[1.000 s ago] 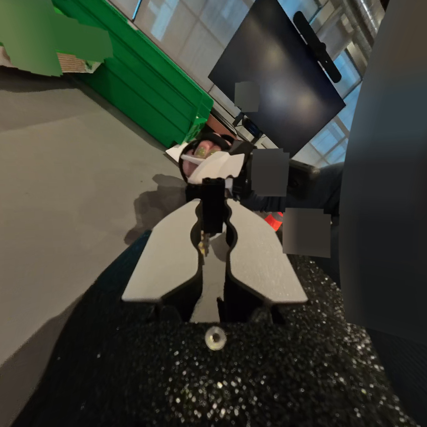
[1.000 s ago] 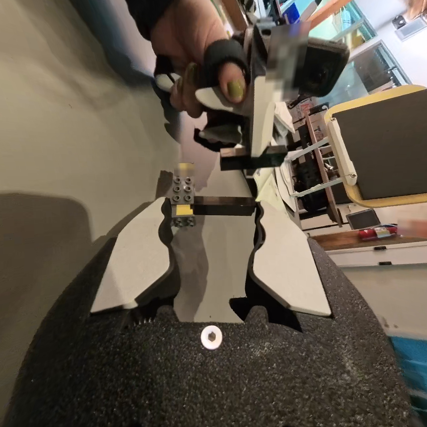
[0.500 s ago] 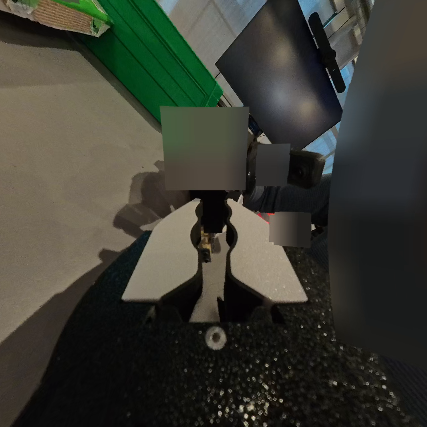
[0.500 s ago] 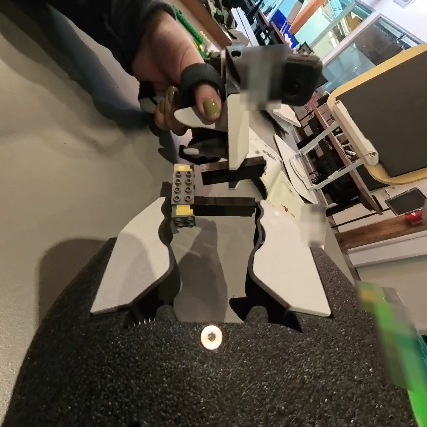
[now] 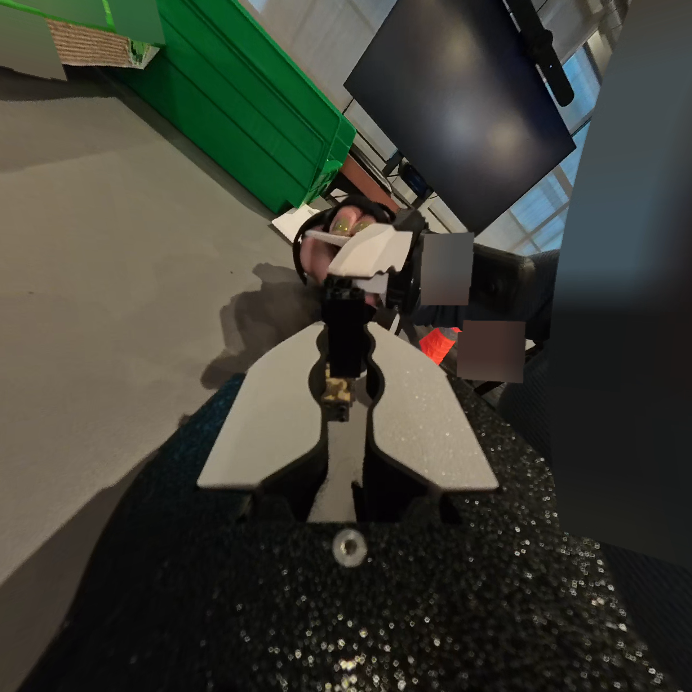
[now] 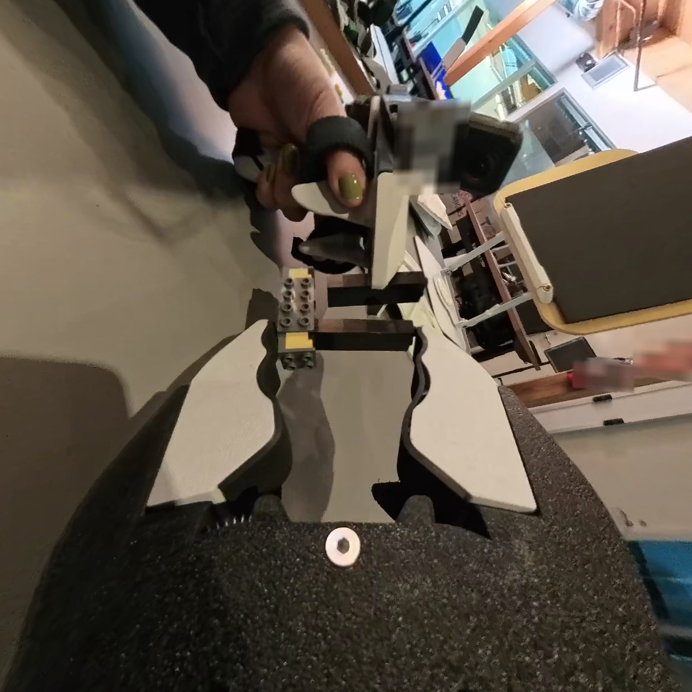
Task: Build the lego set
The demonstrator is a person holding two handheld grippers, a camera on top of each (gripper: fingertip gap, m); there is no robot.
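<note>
In the right wrist view my right gripper (image 6: 344,337) is shut on a lego assembly held above the grey table: a long dark brick (image 6: 363,335) joined to a grey studded plate (image 6: 297,307) with a yellow piece (image 6: 297,340). My left gripper (image 6: 385,232), held by a hand, comes in from above and is shut on a second dark brick (image 6: 374,292). That brick lies parallel to the first, with its end against the grey plate. In the left wrist view my left gripper (image 5: 344,337) is clamped on this black brick (image 5: 342,337), with the right gripper's white fingers (image 5: 370,258) just beyond.
A green crate (image 5: 232,105) and a cardboard box (image 5: 90,48) stand at the far side of the grey table (image 5: 93,262). A dark monitor (image 5: 457,112) hangs behind. A yellow-edged dark panel (image 6: 599,243) is at the right. Left and right tips are no more than a few centimetres apart.
My left gripper has brought its dark brick down and in towards the assembly. The brick was apart from the grey plate and now sits against it, close above the long brick.
</note>
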